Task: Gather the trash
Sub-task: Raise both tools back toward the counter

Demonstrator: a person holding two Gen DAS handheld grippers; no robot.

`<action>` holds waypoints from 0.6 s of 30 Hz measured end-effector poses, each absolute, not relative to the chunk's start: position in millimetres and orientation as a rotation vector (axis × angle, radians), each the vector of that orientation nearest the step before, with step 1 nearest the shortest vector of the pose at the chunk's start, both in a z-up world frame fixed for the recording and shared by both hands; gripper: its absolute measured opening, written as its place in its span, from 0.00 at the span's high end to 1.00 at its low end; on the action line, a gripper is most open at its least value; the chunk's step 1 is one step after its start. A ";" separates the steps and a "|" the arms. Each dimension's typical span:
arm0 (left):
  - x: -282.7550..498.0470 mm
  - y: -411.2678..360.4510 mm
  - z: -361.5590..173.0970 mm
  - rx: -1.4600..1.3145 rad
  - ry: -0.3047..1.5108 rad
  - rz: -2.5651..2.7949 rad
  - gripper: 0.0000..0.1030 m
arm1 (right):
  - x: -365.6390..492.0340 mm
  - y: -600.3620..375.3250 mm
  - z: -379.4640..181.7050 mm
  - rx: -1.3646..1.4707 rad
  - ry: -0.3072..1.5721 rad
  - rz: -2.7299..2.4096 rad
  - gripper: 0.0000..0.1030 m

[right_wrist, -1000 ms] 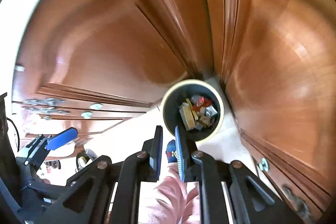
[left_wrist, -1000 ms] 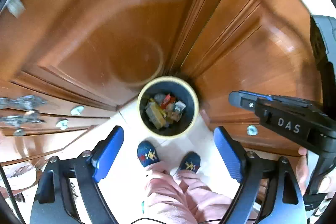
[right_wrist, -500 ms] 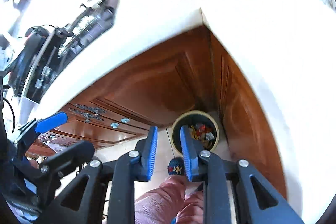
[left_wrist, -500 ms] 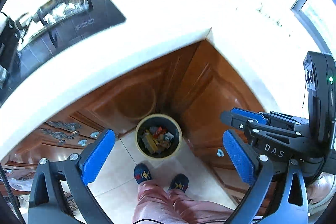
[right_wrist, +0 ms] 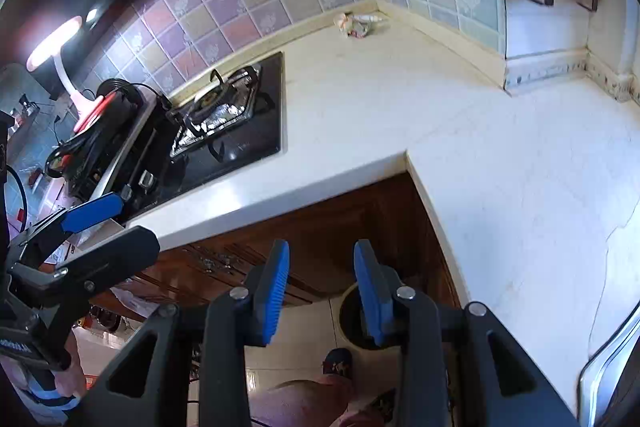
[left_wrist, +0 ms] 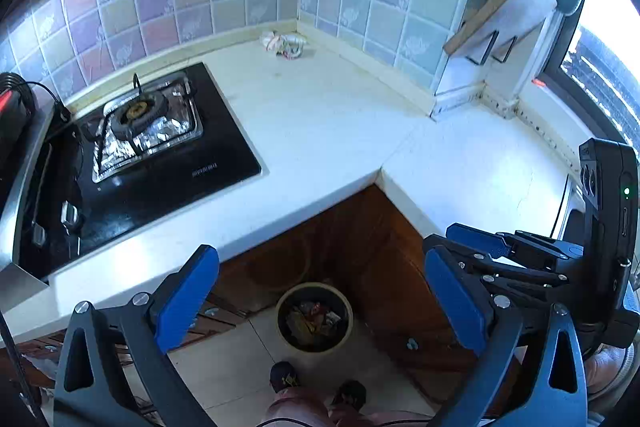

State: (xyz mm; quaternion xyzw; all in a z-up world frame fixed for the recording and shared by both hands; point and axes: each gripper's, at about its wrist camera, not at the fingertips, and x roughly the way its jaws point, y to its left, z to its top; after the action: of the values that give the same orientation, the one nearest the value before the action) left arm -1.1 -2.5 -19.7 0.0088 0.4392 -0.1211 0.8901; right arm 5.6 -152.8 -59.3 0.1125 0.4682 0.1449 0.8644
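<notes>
The crumpled pink-and-white wrapper trash (left_wrist: pixel 283 44) is lying at the far back corner of the white stone counter (left_wrist: pixel 328 131), tucked where the two tiled walls are meeting, and that is the thing I am judging my coming reach by. Going left to right: the black glass gas hob with its foil-lined burner (left_wrist: pixel 148 131) is sitting off to the left of the trash, well apart from it; my left tool (left_wrist: pixel 320 303) is hanging with its blue-padded jaws spread as wide as they go and nothing between them; my right tool (right_wrist: pixel 320 287) is just beside it on the right, its jaws having just been opening, now partly apart and also empty.

Both tools are pointing downward over the counter's inner corner, so the trash is lying ahead and above in both views, across the whole bare depth of the counter. In the left view it is sitting slightly left of centre; in the right view it is nearly straight ahead. I am judging neither hand clearly nearer. The bundle's long axis is running roughly along the back wall, so jaws closing front to back should be crossing its narrow side.

Below me, the round cream-rimmed bin with wrappers inside (left_wrist: pixel 314 319) is standing on the tiled floor in the cabinet corner, near my shoes.
</notes>
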 end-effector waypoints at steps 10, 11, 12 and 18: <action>28.6 2.0 41.9 0.050 0.831 -0.213 0.01 | 37.0 -157.8 -7.2 0.198 0.907 0.322 0.52; 35.5 3.4 47.9 0.053 0.820 -0.212 0.01 | 42.2 -157.3 -2.2 0.192 0.898 0.320 0.50; 42.5 4.4 53.2 0.055 0.817 -0.205 0.01 | 47.3 -156.4 2.0 0.184 0.890 0.316 0.50; 105.6 17.6 80.1 0.084 0.811 -0.202 0.01 | 97.0 -145.5 22.0 0.139 0.874 0.283 0.47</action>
State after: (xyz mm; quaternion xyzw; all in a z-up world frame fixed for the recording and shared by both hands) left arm 105.6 17.6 80.1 0.0406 0.3937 -0.0983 0.9131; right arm 97.0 -145.5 22.0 0.0670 0.4214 0.1367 0.8940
